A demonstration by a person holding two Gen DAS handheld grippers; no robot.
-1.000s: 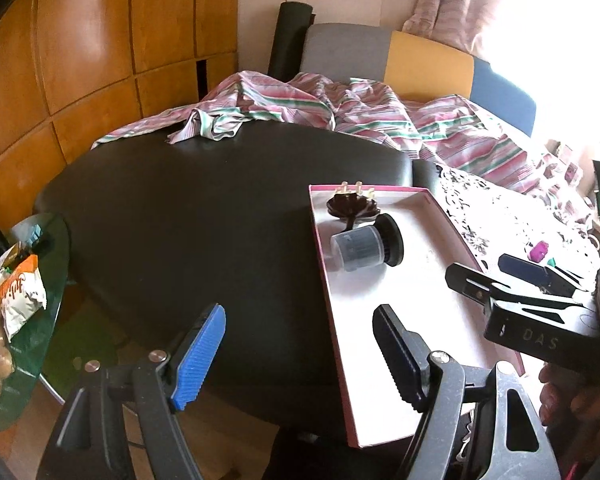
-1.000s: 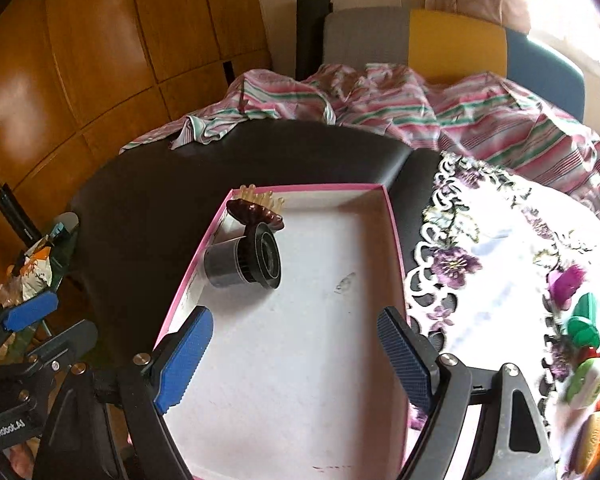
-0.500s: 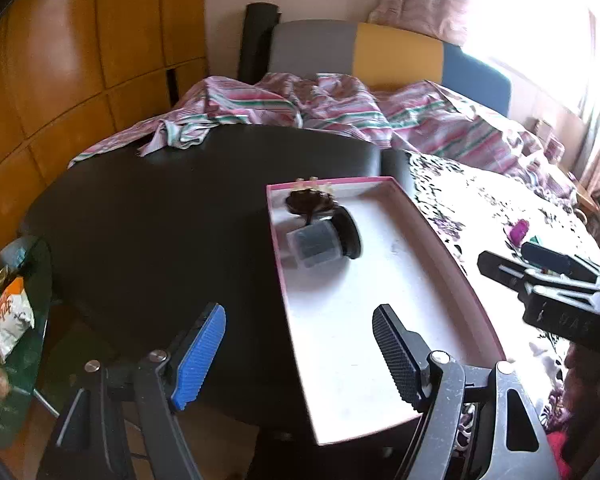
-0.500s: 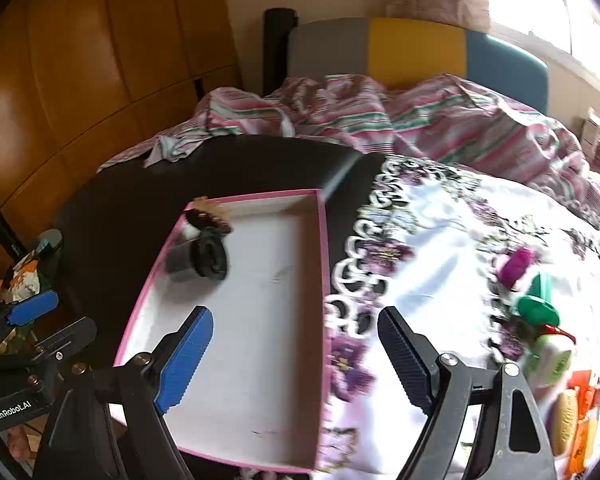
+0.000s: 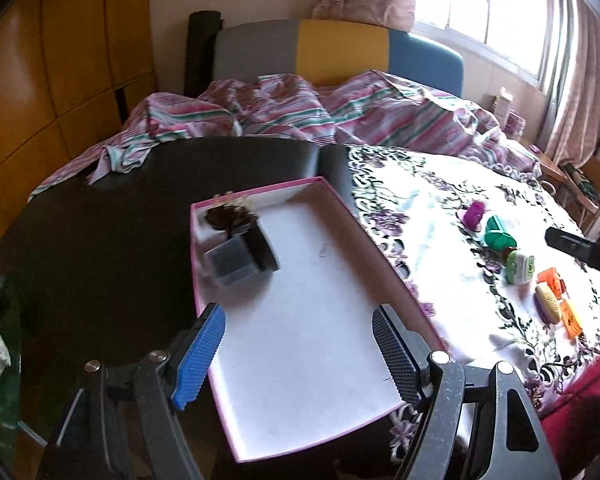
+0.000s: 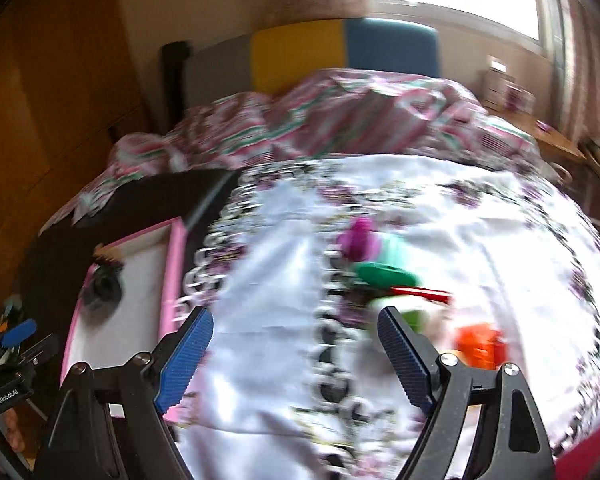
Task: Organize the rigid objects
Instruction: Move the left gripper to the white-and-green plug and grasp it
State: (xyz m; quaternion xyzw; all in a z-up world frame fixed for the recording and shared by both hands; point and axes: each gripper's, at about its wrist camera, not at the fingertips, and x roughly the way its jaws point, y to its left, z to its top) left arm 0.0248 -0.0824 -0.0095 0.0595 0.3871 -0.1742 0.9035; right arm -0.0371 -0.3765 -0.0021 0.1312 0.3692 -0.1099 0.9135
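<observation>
Right wrist: green cap [image 6: 384, 274] ahead of empty right tool [image 6: 296, 354].

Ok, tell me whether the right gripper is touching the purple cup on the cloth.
Apart. The right wrist view shows the right gripper open and empty, with bare cloth between its fingers and the purple cup.

One pink-rimmed tray [image 5: 384, 268] at nine o'clock holding two dark items [image 5: 240, 248]; about six small colourful pieces [image 5: 500, 236] at three o'clock.

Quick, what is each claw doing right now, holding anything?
Left claw: open, empty, above the pink-rimmed white tray.
Right claw: open, empty, above the white flowered tablecloth.
</observation>
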